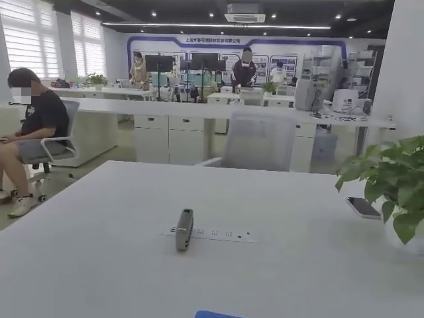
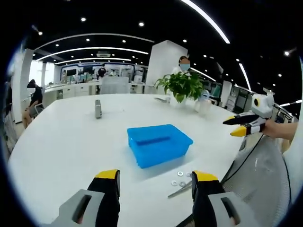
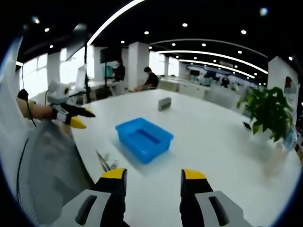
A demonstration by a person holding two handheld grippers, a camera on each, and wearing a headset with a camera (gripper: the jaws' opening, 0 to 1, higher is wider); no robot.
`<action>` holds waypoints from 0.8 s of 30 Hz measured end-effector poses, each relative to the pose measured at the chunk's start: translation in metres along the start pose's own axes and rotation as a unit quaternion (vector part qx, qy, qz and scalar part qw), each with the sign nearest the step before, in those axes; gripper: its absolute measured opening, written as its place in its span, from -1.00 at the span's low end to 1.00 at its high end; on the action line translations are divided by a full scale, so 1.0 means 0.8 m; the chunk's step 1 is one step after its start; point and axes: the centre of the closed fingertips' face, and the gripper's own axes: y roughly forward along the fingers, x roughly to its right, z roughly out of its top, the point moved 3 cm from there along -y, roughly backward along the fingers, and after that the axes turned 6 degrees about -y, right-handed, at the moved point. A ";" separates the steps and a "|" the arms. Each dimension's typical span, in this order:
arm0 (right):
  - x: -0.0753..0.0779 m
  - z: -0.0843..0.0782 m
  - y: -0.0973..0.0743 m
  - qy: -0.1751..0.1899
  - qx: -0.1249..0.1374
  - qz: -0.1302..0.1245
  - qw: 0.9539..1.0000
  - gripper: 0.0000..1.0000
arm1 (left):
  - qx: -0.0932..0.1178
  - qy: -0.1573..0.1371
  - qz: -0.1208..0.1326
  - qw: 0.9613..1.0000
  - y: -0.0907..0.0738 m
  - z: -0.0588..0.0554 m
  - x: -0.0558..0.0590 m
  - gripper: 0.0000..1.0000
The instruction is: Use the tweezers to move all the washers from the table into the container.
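1. The left claw is spread wide, with nothing between its yellow-tipped jaws. It hangs above the near edge of the white desk, aimed towards the container.
2. The right claw is also spread and empty. It is held clear of the desk on the near side, to the right of the left claw.
3. The blue plastic container sits on the desk, close to the near edge. Its inside looks bare blue, and no washer can be made out in it.
4. A few small metal washers lie flat on the desk just on the near side of the container, close to it but apart from it. They are too small to count with confidence.
5. The tweezers lie on the desk just beside the washers, nearer still to the edge. Neither claw touches them.
6. Farther off, a grey adapter stands in a socket strip set in the desk. A potted plant and a phone sit at the far right.
7. The task looks unstarted. Every washer seen lies outside the container and the tool is not yet taken up.
8. What is left, then, is all of it. One claw must first grasp the tweezers, then each washer must be pinched and carried the short way into the container.
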 end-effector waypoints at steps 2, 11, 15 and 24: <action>-0.012 0.000 0.009 -0.023 -0.016 0.021 0.999 -0.26 | -0.031 0.008 -0.018 0.999 0.005 -0.010 0.003 0.07; -0.055 0.006 0.044 -0.059 -0.038 0.088 0.994 -0.50 | -0.127 0.088 -0.083 0.985 0.030 -0.027 0.013 -0.29; -0.063 0.007 0.053 -0.058 -0.037 0.102 0.992 -0.50 | -0.167 0.126 -0.106 0.972 0.041 -0.037 0.016 -0.47; -0.074 0.009 0.066 -0.045 -0.038 0.112 0.992 -0.52 | -0.231 0.202 -0.155 0.939 0.062 -0.063 0.025 -0.70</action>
